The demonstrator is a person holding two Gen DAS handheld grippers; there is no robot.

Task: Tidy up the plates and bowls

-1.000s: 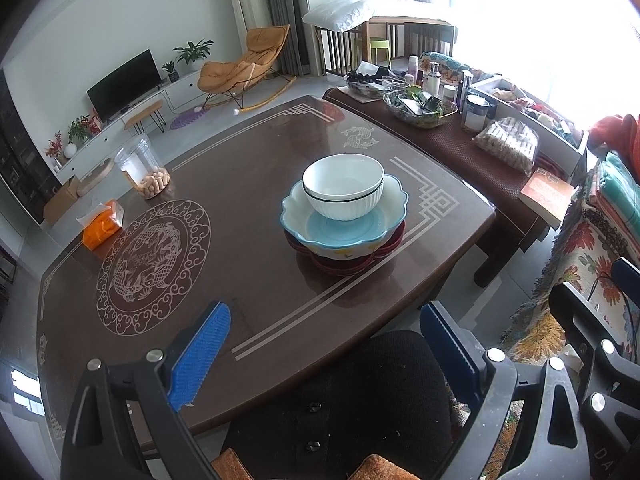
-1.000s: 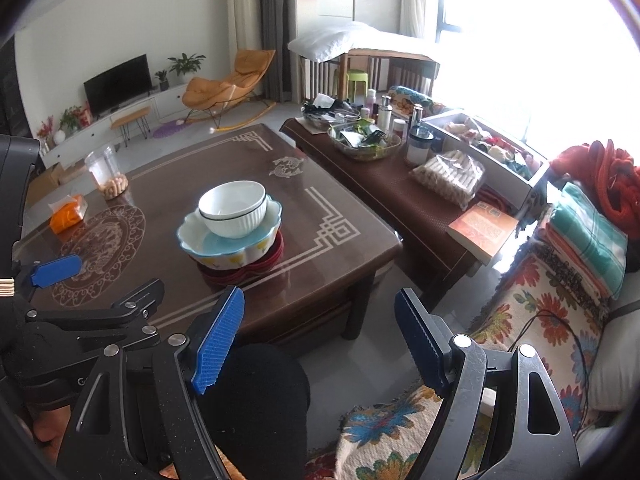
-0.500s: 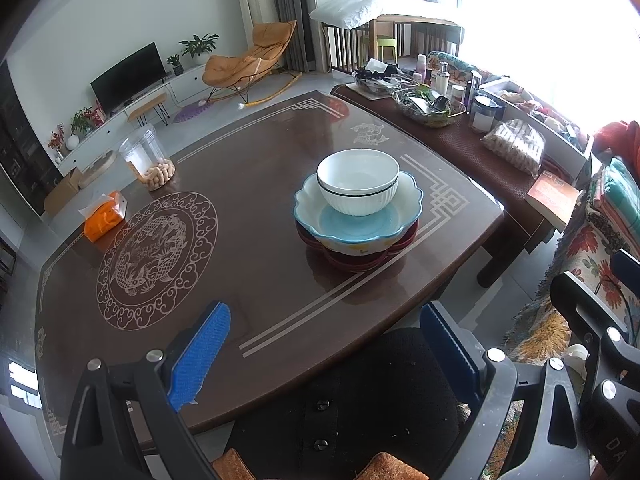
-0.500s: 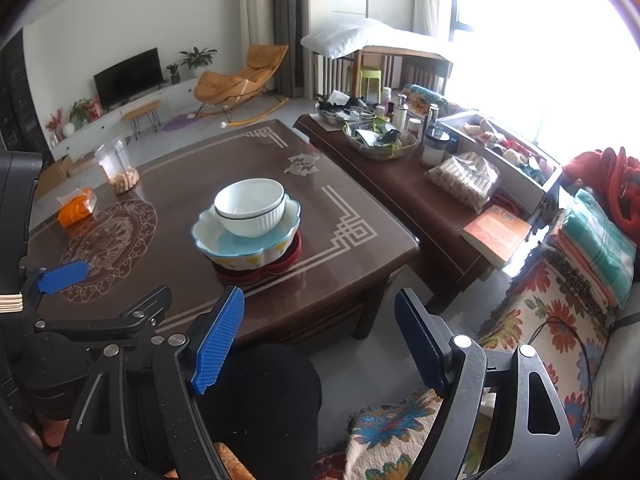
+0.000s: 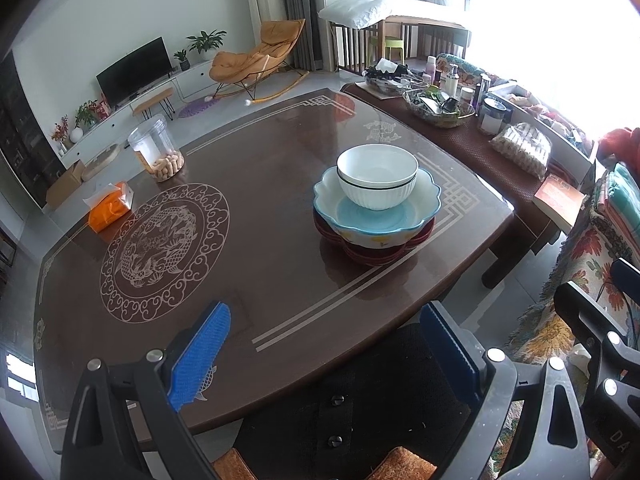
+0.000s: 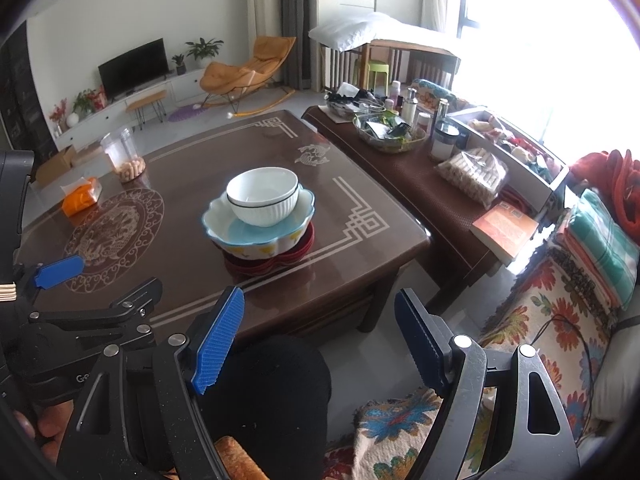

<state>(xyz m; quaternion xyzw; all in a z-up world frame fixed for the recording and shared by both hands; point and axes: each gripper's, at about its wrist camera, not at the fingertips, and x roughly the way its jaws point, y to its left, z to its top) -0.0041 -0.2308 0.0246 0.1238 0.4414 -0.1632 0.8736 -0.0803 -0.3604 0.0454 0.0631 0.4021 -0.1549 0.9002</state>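
A white ribbed bowl point(image 5: 377, 182) sits inside a blue scalloped bowl point(image 5: 380, 216), which rests on a dark red scalloped plate point(image 5: 372, 254) on the brown table point(image 5: 240, 184). The same stack shows in the right wrist view: white bowl point(image 6: 263, 196), blue bowl point(image 6: 256, 236), red plate point(image 6: 272, 266). My left gripper point(image 5: 324, 348) is open and empty over the table's near edge. My right gripper point(image 6: 316, 340) is open and empty, off the table's near corner. Both are well short of the stack.
A clear jar of snacks point(image 5: 157, 148) and an orange tissue pack point(image 5: 110, 208) stand at the table's far left. A cluttered side table point(image 5: 472, 136) with a basket, bottles and a book point(image 5: 560, 200) lies to the right. A floral sofa point(image 6: 560, 300) is at right.
Both grippers have drawn back and risen a little from the stack, so the table shows more from above. The bowls and plate have not moved. Both grippers stay open.
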